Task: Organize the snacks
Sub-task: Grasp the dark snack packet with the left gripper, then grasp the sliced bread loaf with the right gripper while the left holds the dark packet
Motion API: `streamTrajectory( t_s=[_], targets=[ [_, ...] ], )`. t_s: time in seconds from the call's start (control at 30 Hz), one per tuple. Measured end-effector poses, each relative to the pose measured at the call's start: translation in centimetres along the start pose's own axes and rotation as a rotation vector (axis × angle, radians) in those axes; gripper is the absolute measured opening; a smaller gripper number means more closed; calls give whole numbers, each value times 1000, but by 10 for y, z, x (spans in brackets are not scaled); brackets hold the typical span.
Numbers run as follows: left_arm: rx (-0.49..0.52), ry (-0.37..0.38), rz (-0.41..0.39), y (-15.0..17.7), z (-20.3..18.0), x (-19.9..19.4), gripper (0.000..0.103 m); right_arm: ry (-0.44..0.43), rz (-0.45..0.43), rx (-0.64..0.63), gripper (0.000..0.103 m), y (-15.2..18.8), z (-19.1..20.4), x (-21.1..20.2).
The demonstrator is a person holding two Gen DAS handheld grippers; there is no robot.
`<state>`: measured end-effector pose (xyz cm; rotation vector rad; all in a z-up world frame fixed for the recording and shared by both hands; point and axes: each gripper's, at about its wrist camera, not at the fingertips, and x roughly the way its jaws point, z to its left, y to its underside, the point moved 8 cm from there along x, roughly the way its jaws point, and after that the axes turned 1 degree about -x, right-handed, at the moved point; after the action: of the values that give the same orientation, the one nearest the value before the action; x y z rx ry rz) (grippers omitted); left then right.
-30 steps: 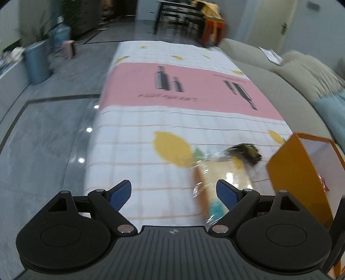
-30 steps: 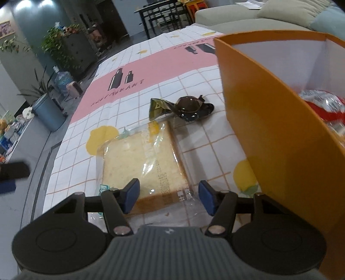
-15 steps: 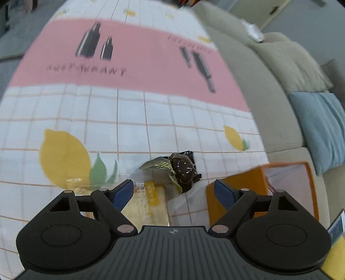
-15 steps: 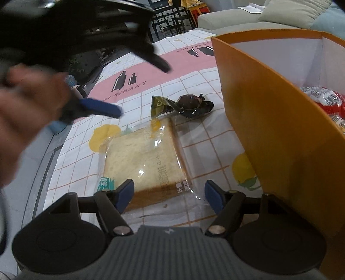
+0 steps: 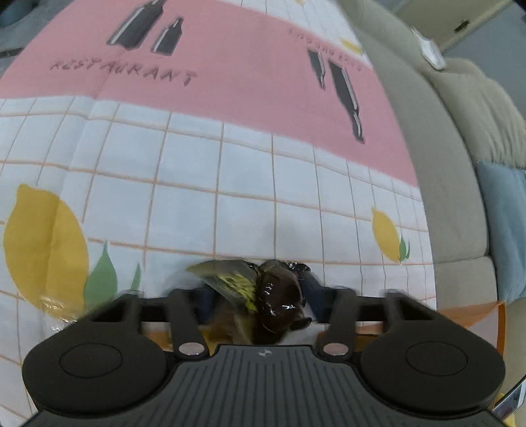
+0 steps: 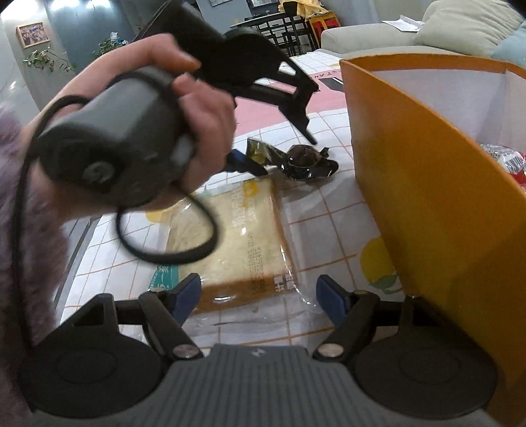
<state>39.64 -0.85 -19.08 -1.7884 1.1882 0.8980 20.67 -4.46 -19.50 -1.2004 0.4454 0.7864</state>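
A beige sofa [image 5: 437,157] runs along the right edge of the table [image 5: 230,184], whose cloth is checked white with lemons and a pink band. A pale blue cushion [image 5: 503,226] lies on the sofa, a cream one [image 6: 460,26] further along. Beyond the sofa's far end stand dark dining chairs [image 6: 282,29]. Left of them, leafy plants [image 6: 49,60] and a framed picture [image 6: 33,33] sit against a grey-blue wall.

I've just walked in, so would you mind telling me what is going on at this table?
A person is sorting snacks with a handheld gripper in each hand. The left gripper has come down over the dark wrapped snack on the lemon-print tablecloth; its jaws have just been closing with the snack between them, though blur hides whether they press on it. The right gripper hangs open over the bagged bread slice, beside the orange box that already holds red-wrapped snacks.
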Motion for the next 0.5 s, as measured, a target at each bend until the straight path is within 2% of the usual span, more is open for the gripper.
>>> streamTrajectory(
  t_s=[0.03,0.17,0.27,0.5],
  targets=[
    [2,18,43,4,-3,4,37,1,1,1,77,0,0,0],
    [60,-14,23,10,-11,2,36,1,4,-5,78,0,3,0],
    [66,2,14,13,-10,-5,36,1,3,-11,78,1,4,0],
    [60,40,-48,17,5,-60,36,0,11,-23,78,1,7,0]
  ],
)
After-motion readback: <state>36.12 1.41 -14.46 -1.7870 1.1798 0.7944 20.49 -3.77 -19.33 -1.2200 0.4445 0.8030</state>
